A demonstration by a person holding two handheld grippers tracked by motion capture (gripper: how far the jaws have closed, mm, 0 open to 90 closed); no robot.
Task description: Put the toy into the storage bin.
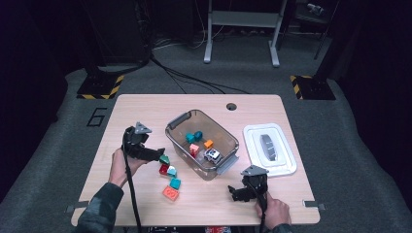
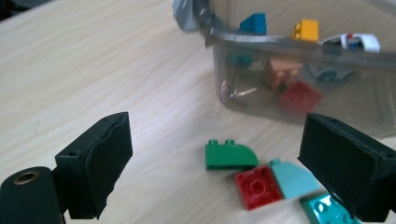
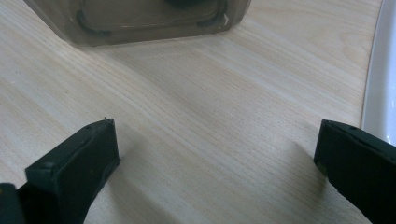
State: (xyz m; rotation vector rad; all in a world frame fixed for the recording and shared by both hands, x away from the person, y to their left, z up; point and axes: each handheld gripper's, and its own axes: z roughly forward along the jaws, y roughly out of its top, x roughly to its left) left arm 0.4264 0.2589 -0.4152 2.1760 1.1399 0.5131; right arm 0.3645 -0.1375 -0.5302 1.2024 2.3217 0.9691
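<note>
The green brick (image 2: 229, 155), with two studs on top and one end rounded off, was seen lying flat on the bench (image 1: 145, 104), just in front of the clear bin (image 1: 175, 138) and touching a red studded brick (image 2: 258, 186). A pale teal sloped brick (image 2: 293, 178) lay just beside the red one. No readable markings were noted on the bricks. The left hand-held gripper (image 2: 224, 168) was held with jaws wide apart around the green brick, not touching it. The right hand-held gripper (image 3: 217, 172) was likewise spread apart, nothing between its jaws, near the bin's corner.
</note>
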